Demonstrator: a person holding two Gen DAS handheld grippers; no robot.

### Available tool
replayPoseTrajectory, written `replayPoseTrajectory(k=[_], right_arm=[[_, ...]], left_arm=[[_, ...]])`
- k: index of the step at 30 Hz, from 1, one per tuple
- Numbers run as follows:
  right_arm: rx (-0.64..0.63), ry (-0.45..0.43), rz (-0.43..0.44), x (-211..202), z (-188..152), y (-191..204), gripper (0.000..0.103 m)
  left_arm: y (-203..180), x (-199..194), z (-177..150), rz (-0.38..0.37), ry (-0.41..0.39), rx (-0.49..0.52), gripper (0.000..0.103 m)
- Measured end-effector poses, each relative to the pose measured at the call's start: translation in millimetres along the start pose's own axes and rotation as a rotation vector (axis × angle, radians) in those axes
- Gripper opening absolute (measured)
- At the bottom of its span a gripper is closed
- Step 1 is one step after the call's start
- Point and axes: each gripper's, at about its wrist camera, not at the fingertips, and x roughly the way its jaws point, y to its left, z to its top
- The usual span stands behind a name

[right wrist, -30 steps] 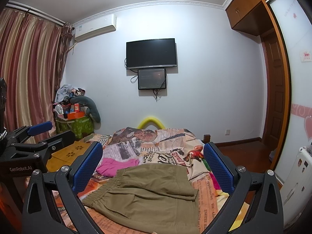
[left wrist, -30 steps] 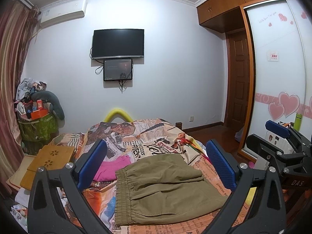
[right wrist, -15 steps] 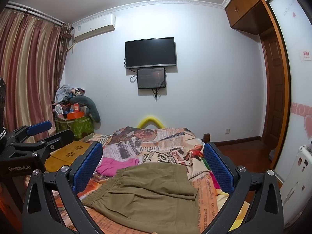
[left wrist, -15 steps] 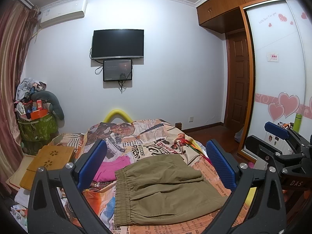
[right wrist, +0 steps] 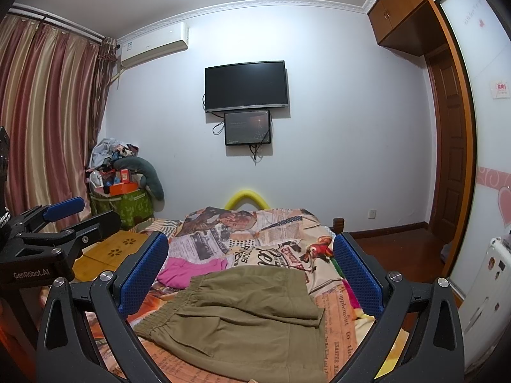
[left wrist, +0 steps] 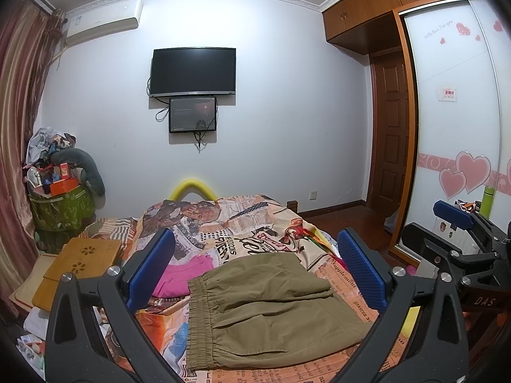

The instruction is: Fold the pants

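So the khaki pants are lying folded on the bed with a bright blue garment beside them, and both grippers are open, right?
Not quite: the garment beside the khaki pants is pink, not blue, as the right wrist view shows. The rest holds: the pants lie folded on the bed, and the left gripper and right gripper are open.

Olive-khaki pants (left wrist: pixel 268 312), folded into a compact rectangle, lying flat on bed, elastic gathered waistband along left edge, upper layer doubled over lower with a fold edge running across, fabric lightly creased, untouched
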Motion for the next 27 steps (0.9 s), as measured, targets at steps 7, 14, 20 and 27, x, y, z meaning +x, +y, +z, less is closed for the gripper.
replayPoseTrajectory(k=[7,14,20,27], right_arm=[[0.001,0.004,0.000,1.1,-1.6,-0.6,0.103],[0.007,0.045,-0.020,17.6,-11.0,-8.1,0.103],[0.021,0.118,-0.061,44.4,-25.0,-28.6,0.103],[0.030,0.235,-0.139,84.4,-48.6,-64.9,0.103]], left_arm=[[-0.2,1.3,0.1,-0.003,0.002,-0.007,0.103],[2.5,16.6,-2.9,0.006,0.033,-0.003,0.103],[14.9,60.8,-11.8,0.027,0.124,-0.022,0.103],[39.4,137.3,-32.4,0.076,0.299,-0.023,0.103]])
